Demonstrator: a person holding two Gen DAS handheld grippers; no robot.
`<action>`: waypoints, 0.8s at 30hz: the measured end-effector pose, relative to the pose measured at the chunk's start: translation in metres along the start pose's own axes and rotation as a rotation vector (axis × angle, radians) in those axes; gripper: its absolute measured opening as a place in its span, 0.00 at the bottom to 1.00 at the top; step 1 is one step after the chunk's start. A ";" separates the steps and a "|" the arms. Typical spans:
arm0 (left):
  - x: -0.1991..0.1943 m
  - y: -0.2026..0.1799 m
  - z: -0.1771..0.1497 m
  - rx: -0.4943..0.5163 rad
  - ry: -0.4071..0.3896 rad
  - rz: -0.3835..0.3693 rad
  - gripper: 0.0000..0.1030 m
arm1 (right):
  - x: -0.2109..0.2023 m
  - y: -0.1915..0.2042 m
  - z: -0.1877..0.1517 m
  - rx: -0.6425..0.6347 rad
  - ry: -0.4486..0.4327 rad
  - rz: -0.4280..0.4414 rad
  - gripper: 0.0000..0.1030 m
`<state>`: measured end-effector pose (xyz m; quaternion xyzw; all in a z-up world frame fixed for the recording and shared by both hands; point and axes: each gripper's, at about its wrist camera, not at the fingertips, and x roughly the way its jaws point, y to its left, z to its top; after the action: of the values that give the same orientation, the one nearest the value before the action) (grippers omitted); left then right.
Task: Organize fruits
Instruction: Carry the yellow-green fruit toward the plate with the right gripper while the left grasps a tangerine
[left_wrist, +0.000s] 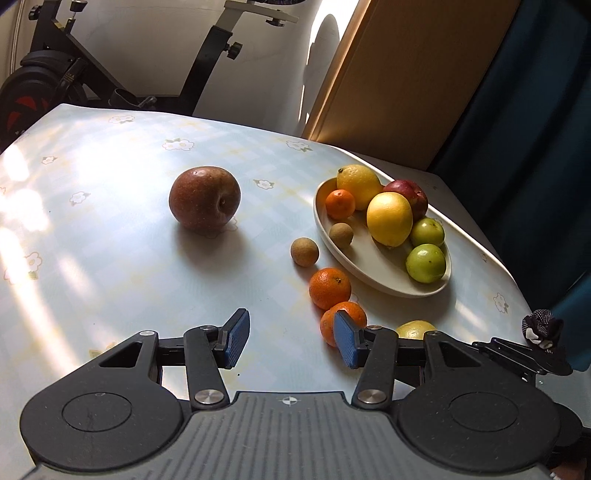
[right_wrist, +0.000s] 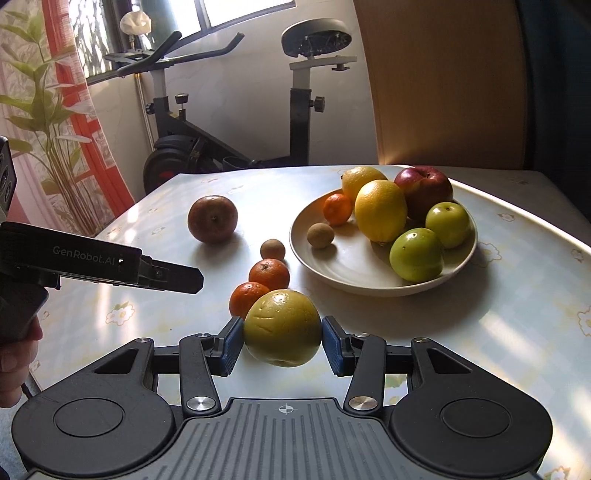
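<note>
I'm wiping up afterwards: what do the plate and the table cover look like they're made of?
Plate: probably glazed ceramic or melamine; smooth cream surface with a soft sheen. Table cover: likely wipeable vinyl or oilcloth; glossy printed checks and flowers that mirror the window light.

Right gripper (right_wrist: 282, 345) sits low at six o'clock in its own view, blue pads (right_wrist: 232, 344) pressed on both flanks of a yellow-green fruit (right_wrist: 282, 328), carried clear of the table and tilted downward. Left gripper (left_wrist: 291, 339) hangs with jaws parted, nothing between its pads (left_wrist: 236, 339), also angled down. From the right wrist view it reaches in at nine o'clock (right_wrist: 177, 278), a hand (right_wrist: 14, 354) wrapped around its grip at eight o'clock.
</note>
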<state>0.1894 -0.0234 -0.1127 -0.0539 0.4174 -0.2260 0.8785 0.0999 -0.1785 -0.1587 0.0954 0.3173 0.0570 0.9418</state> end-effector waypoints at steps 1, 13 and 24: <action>0.002 -0.005 0.000 0.019 0.000 -0.011 0.51 | -0.002 -0.006 0.000 0.006 -0.013 -0.003 0.41; 0.049 -0.045 -0.003 0.117 0.101 0.004 0.51 | -0.013 -0.051 0.005 0.067 -0.116 -0.040 0.41; 0.069 -0.045 -0.004 0.088 0.121 0.027 0.38 | -0.010 -0.056 -0.001 0.086 -0.128 -0.026 0.41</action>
<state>0.2084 -0.0939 -0.1511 0.0044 0.4602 -0.2350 0.8561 0.0942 -0.2346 -0.1652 0.1354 0.2595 0.0251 0.9559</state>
